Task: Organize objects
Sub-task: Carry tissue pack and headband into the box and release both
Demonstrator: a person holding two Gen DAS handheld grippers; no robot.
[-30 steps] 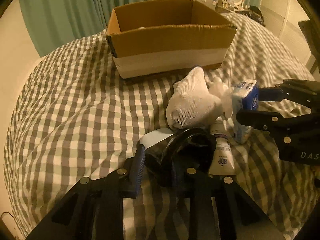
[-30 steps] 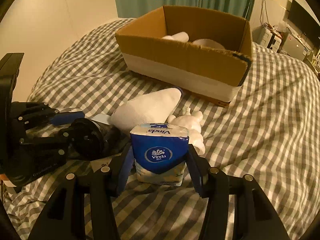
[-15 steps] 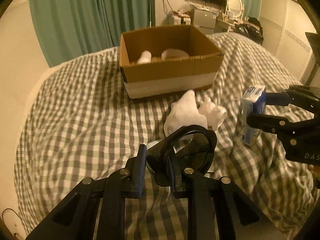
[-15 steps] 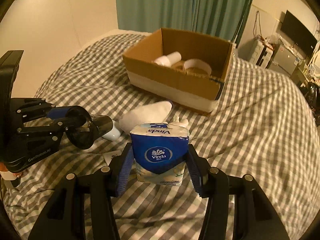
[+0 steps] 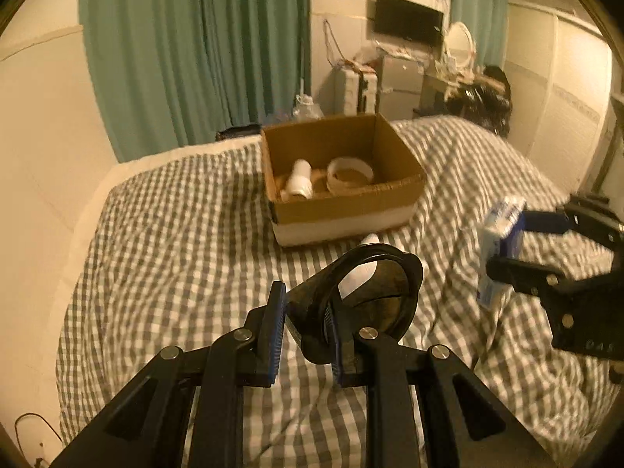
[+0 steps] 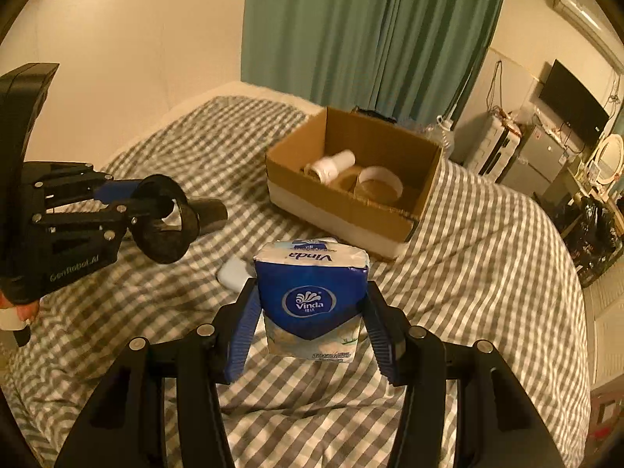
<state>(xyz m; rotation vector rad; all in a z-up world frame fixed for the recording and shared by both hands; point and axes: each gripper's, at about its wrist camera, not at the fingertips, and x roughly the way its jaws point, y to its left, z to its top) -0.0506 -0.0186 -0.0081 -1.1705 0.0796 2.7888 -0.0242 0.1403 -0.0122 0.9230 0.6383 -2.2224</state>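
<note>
The left gripper (image 5: 304, 327) clamped a black funnel (image 5: 362, 296) above the checked bed (image 5: 175, 241); the right gripper (image 6: 312, 312) gripped a Vinda tissue pack (image 6: 310, 292) short of the cardboard box (image 6: 351, 210).

My left gripper (image 5: 304, 327): raised above the bed, fingers pinched on the wall of a black funnel-shaped piece (image 5: 362, 296), one finger outside it, one inside.
My right gripper (image 6: 312, 319): also raised above the bed, blue pads (image 6: 245, 327) pressed against both sides of the Vinda tissue pack (image 6: 312, 296), held upright.
Relative pose: my two grippers well apart, side by side.
</note>
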